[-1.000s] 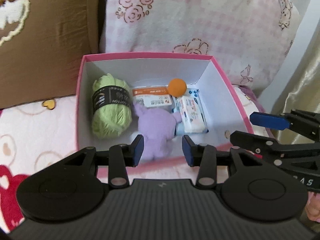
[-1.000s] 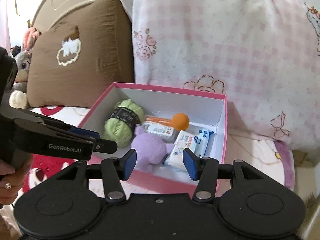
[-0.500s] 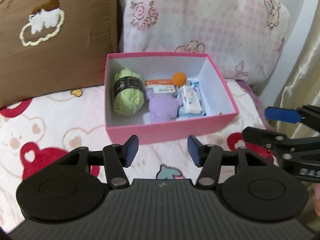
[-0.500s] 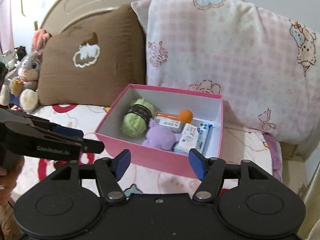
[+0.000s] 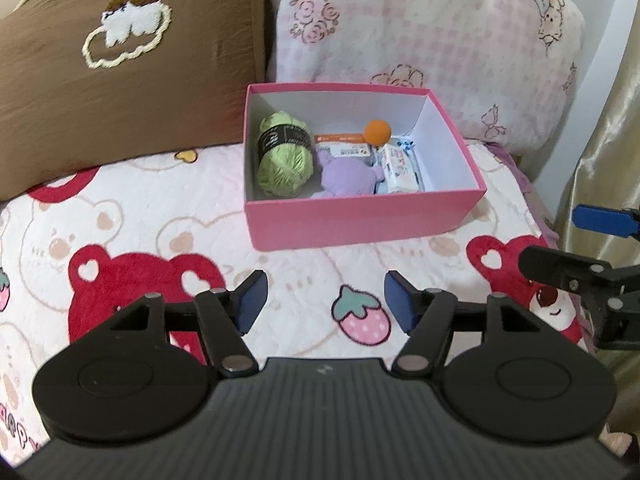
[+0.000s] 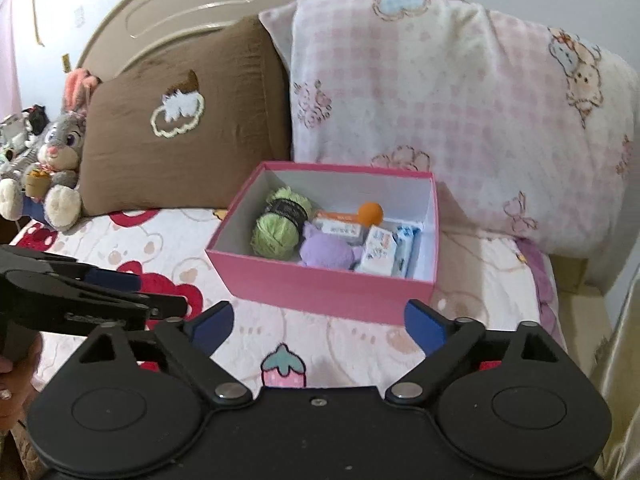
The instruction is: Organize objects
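A pink box (image 5: 360, 218) (image 6: 320, 286) sits on the bed against the pillows. Inside it lie a green yarn ball (image 5: 284, 156) (image 6: 280, 226), a purple plush toy (image 5: 348, 178) (image 6: 326, 250), an orange ball (image 5: 377, 131) (image 6: 370, 213), an orange-and-white packet (image 5: 340, 146) and a wipes pack (image 5: 400, 164) (image 6: 386, 250). My left gripper (image 5: 324, 306) is open and empty, well in front of the box. My right gripper (image 6: 318, 326) is open and empty, also in front of the box. The right gripper shows at the right edge of the left wrist view (image 5: 568, 248).
A brown pillow (image 5: 120, 72) and a pink checked pillow (image 5: 432, 40) stand behind the box. A bear-print blanket (image 5: 140, 248) covers the bed. A plush rabbit (image 6: 56, 160) sits at far left. A gold curtain (image 5: 600, 152) hangs at the right bed edge.
Both grippers have pulled back from the box and opened wider. The box now appears smaller and farther away. Its contents have not moved.
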The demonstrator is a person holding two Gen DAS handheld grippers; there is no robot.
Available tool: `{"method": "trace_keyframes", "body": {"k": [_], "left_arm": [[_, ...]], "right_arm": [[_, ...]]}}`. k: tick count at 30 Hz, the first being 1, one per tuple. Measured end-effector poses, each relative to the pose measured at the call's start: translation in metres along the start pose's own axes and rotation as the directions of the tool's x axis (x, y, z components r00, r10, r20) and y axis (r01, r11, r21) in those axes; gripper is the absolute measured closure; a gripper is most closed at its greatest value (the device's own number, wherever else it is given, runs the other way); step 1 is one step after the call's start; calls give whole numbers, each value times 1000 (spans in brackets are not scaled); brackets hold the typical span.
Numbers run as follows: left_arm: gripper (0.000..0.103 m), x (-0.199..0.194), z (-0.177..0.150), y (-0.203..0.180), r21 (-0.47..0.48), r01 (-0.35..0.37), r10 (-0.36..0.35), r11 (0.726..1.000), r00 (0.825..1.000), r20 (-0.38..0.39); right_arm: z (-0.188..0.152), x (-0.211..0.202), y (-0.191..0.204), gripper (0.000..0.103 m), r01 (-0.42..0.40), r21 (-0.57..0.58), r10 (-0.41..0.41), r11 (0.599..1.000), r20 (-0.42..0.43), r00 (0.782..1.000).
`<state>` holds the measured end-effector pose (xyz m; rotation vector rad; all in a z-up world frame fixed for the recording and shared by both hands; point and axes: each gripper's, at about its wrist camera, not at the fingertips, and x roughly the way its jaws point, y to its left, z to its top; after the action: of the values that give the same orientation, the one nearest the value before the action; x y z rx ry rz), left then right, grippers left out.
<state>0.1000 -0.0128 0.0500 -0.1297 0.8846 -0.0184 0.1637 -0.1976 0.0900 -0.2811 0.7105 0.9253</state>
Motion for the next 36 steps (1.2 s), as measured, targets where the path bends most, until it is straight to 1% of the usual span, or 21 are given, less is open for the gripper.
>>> {"method": "trace_keyframes", "body": {"k": [3, 6, 8, 12, 14, 19, 25, 29, 32, 36], "left_arm": [[35, -4, -6, 1, 0, -30, 30, 1000, 1000, 4], [30, -6, -9, 1, 1, -51, 51, 999, 999, 3], [24, -6, -10, 0, -3, -66, 66, 998, 998, 2], [18, -4, -10, -2, -1, -89, 89, 996, 996, 3], [10, -2, -10, -2, -10, -95, 95, 995, 995, -5], [3, 3, -12, -2, -29, -120, 119, 992, 993, -18], [0, 8, -13, 2, -70, -134, 131, 989, 990, -45], [0, 12, -13, 5, -88, -183, 176, 979, 981, -87], [0, 12, -15, 6, -99, -205, 197, 974, 977, -86], [0, 10, -15, 5, -104, -207, 196, 973, 975, -102]], "right_arm": [[-5, 2, 2, 6, 15, 15, -15, 1000, -26, 1000], [-9, 4, 2, 6, 22, 32, -21, 999, -32, 999], [-11, 5, 1, 6, 25, 50, -23, 998, -38, 999], [-13, 3, 0, 6, 37, 57, -35, 998, -42, 999], [-13, 3, -2, 6, 40, 62, -37, 997, -46, 998], [-15, 2, -8, 6, 65, 78, -61, 995, -57, 997], [-18, 0, -10, 6, 85, 66, -81, 994, -65, 995], [-21, -1, -9, 6, 98, 49, -95, 994, -65, 993], [-22, -1, -9, 6, 96, 55, -92, 994, -79, 993], [-24, -1, -9, 6, 97, 54, -92, 994, -87, 992]]}}
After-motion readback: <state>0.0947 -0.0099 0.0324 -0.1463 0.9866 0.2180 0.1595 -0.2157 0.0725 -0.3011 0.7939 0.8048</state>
